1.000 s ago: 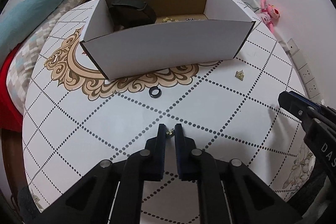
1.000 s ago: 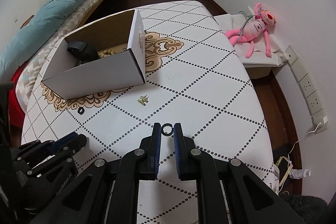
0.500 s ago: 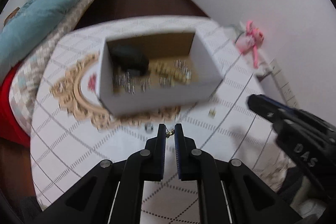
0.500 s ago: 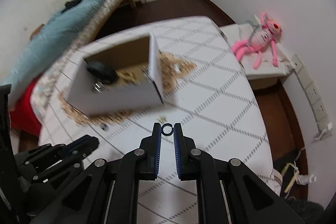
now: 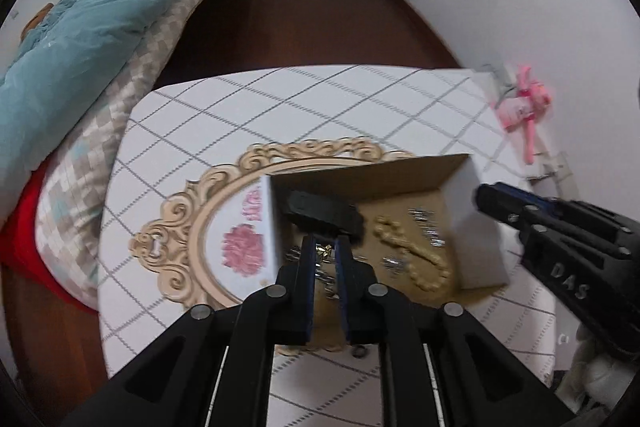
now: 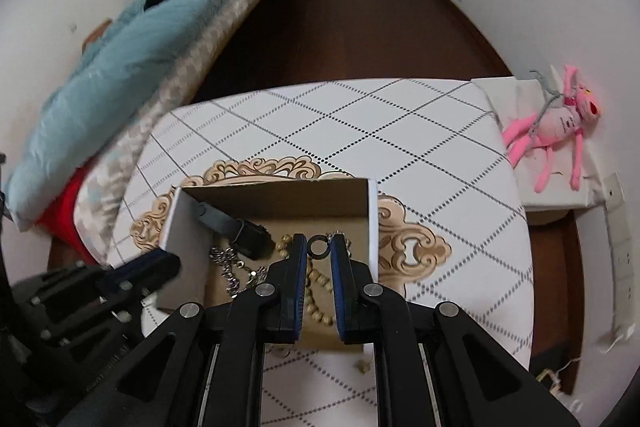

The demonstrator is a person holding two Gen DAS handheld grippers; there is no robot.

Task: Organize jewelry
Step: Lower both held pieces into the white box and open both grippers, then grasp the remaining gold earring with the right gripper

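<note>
An open cardboard box (image 5: 480,247) (image 6: 373,219) stands on the patterned table. Inside lie a black watch (image 5: 324,211) (image 6: 244,233), a beaded bracelet (image 5: 416,255) (image 6: 316,301) and silver chains (image 6: 230,263). My left gripper (image 5: 324,247) is shut on a small gold earring (image 5: 326,249) and hovers over the box interior, near the watch. My right gripper (image 6: 319,247) is shut on a black ring (image 6: 319,247) and hovers over the box too. Each gripper shows in the other's view: the right one (image 5: 560,239) by the box's right wall, the left one (image 6: 120,275) by its left wall.
The table (image 6: 320,131) has a white diamond-pattern cloth with a gold ornament. A small gold item (image 6: 362,367) and a dark ring (image 5: 360,351) lie on the table in front of the box. A bed with a blue blanket (image 6: 120,67) is at the left, a pink plush toy (image 6: 556,123) at the right.
Both grippers have risen from the tabletop and moved forward over the open box, each carrying its small piece. The box interior has come into view from above.
</note>
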